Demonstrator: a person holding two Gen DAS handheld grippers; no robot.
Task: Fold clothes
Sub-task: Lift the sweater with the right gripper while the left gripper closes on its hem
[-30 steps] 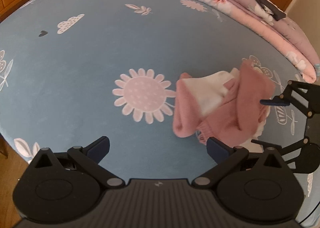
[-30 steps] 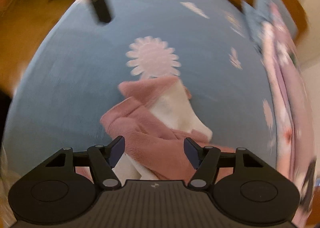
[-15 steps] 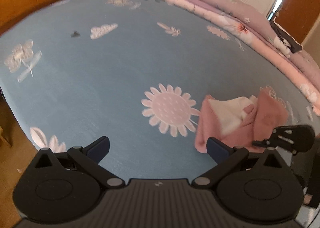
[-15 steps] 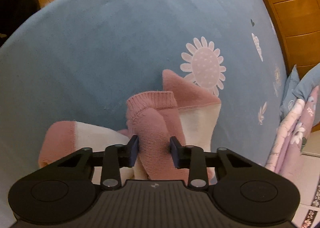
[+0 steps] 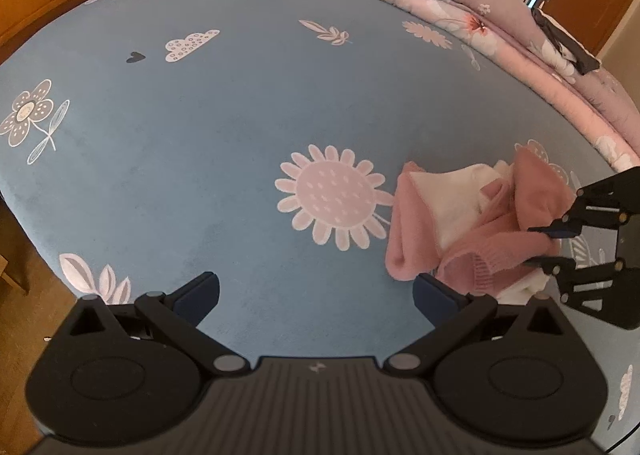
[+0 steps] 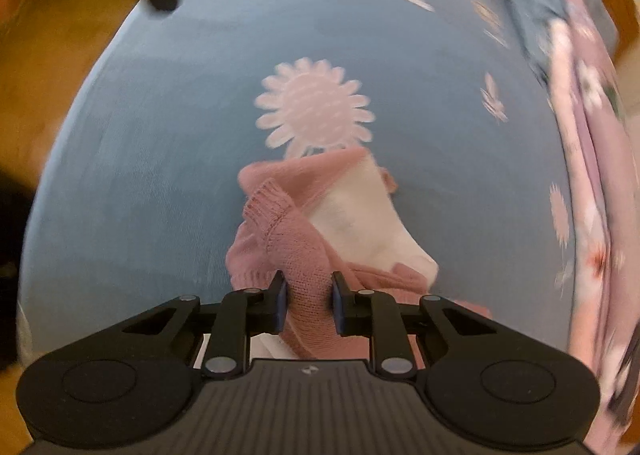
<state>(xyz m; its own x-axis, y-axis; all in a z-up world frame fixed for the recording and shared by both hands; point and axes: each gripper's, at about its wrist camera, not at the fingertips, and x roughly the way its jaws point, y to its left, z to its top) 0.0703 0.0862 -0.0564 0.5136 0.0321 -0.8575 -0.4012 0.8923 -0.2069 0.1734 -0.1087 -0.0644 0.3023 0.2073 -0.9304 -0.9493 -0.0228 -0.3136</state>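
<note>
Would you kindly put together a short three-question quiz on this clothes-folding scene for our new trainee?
1. True or false: the left hand-held gripper is shut on the pink and white sweater.
2. Multiple choice: what does the right hand-held gripper hold? A) a pillow B) a pink knitted part of the sweater C) nothing
3. Fill in the blank: on the blue bedsheet, the large printed shape right beside the sweater is a pale pink ____.

Key: 1. False; its jaws stand wide apart over the bare sheet. 2. B. 3. Flower.
</note>
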